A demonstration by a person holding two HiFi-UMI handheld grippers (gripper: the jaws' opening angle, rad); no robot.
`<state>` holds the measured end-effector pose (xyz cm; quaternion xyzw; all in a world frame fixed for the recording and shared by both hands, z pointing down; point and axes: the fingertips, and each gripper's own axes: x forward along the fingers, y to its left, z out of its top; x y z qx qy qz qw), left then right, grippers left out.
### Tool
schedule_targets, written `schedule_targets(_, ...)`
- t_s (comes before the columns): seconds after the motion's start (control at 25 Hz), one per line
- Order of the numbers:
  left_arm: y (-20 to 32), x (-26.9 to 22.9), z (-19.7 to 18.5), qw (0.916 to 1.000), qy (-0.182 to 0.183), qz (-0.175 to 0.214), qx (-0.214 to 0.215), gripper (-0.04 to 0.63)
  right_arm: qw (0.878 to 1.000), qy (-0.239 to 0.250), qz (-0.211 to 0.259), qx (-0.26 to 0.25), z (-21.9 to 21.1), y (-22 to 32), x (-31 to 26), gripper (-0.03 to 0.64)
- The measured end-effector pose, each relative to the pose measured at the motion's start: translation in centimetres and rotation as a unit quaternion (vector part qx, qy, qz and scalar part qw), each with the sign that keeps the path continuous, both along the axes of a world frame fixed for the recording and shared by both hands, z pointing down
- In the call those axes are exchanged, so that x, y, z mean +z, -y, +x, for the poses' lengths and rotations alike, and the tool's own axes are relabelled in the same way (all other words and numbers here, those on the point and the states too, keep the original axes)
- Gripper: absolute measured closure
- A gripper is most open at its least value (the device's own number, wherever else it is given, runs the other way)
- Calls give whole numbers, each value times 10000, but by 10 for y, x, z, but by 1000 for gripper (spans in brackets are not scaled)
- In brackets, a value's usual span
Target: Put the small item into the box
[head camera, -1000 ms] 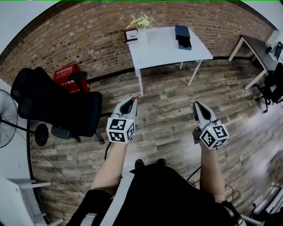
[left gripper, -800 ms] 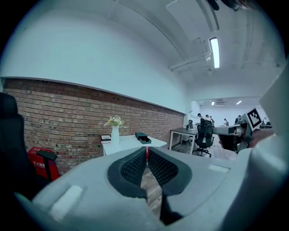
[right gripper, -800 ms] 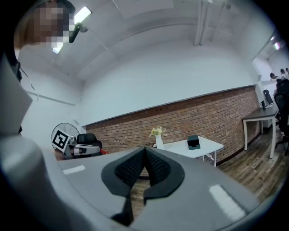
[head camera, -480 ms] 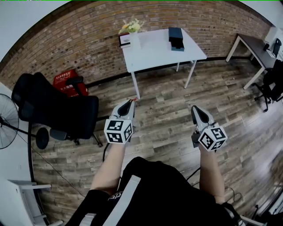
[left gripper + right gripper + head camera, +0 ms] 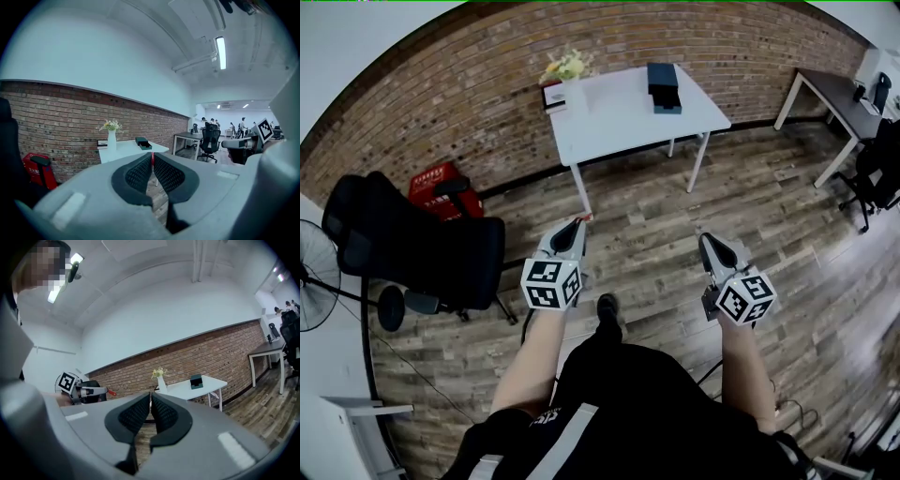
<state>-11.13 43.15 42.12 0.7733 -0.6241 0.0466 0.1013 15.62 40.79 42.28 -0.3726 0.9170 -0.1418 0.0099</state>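
small red item carried in the left gripper, the box far ahead on the table

the left gripper has its jaws pressed on a small thin red item, whose tip sticks out past the pads; the right gripper has its jaws together with nothing between them. both hang over the wooden plank floor, well apart from the white rectangular table where the dark teal rectangular box stands. i judge the item to be very light and probably stiff, but so narrow that it can slip or turn between the pads. the hold on its back end, with the front free, looks right for lowering it into the box. its long axis seems to run along the jaws, the free end pointing forward to the table.
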Motion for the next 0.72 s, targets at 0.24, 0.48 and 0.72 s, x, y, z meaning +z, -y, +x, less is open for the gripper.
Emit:
schedule_targets(0.24, 49, 12, -19, 9999, -122, -59, 31, 577, 9998, -125, -122, 83, -17, 49, 9, 606)
schedule_targets(0.48, 116, 18, -48, 9998, -101, -99, 133, 577, 9995, -212, -235, 77, -57, 112, 14, 606)
schedule_targets(0.72, 176, 30, -85, 9993, -160, -238, 235, 577, 9985, -237, -450, 182, -93, 166, 20, 606)
